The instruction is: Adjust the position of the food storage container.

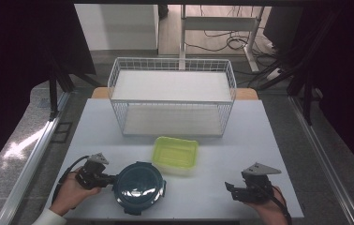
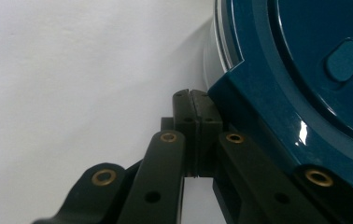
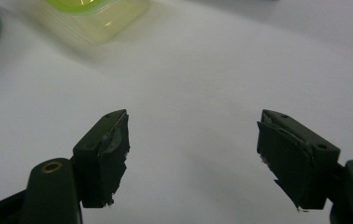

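Left tool (image 1: 106,178) was fully closed, jaws pressed together with nothing between them, its tip against the left rim of the round blue container (image 1: 139,187). In the left tool's own view the closed pads (image 2: 194,122) sat right at a lid latch corner (image 2: 240,107). It looked like a nudge or a push on the container, not a grip.

The blue container sat on the desk (image 1: 203,197) near the front edge. The yellow-green box (image 1: 175,153) lay just beside it, behind and to its right. The wire rack (image 1: 172,96) stood well behind the container. The right tool (image 1: 233,190) rested well to the right of the container, jaws wide and empty, bare desk between them.

Risks as I read it:
- A closed tip pushing on a rounded rim could slide off the latch corner and skate along the wall, so the container spins instead of moving straight.
- A push to the right or rear would drive the container into the yellow-green box; there was little gap.
- The container stood close to the desk's front edge, so a glancing push toward the person could tip it off.
- The right tool was too far away to steady anything.
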{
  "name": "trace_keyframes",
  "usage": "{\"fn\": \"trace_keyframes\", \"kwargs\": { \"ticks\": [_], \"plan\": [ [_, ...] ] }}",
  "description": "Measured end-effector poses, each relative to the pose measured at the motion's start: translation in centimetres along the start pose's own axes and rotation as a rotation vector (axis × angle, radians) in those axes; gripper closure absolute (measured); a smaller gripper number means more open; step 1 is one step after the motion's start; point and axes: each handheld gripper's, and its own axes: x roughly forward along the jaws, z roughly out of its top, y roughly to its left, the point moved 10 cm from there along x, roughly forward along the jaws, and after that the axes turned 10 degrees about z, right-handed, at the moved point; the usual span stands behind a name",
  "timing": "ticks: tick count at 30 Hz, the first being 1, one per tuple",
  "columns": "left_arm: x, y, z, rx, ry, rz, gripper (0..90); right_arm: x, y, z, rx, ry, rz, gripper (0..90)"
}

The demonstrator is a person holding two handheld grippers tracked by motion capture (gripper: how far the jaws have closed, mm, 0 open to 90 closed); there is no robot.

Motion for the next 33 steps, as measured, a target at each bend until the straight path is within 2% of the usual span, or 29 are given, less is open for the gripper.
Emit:
{"fn": "trace_keyframes", "kwargs": {
  "ticks": [10,23,27,29,30,31,32,33],
  "plan": [
    [0.5,-1.7,0.6,0.015,0.002,-0.032,90.0,0.1,0.0,0.0,-0.003,0.002,0.001,25.0],
    [0.7,-2.6,0.6,0.007,0.010,-0.048,90.0,0.0,0.0,0.0,-0.004,0.002,0.001,24.9],
    [0.8,-2.7,0.7,0.001,0.007,-0.050,90.0,0.1,0.0,0.0,-0.001,0.002,0.003,24.9],
    [0.8,-2.6,0.8,-0.025,0.002,-0.054,90.0,0.2,0.1,0.0,0.001,0.002,0.004,24.9],
    [1.0,-1.9,0.8,-0.036,0.004,0.000,90.0,0.1,0.1,0.1,0.002,-0.001,0.003,24.9],
    [1.0,-1.9,0.8,-0.036,0.004,0.000,90.0,0.1,0.1,0.1,0.002,-0.001,0.003,24.9],
    [1.0,-1.2,0.7,-0.059,0.002,0.030,90.0,0.0,0.2,0.1,0.002,-0.006,0.003,24.9],
    [1.0,-1.2,0.7,-0.059,0.002,0.030,90.0,0.0,0.2,0.1,0.002,-0.006,0.003,24.9]
  ]
}}
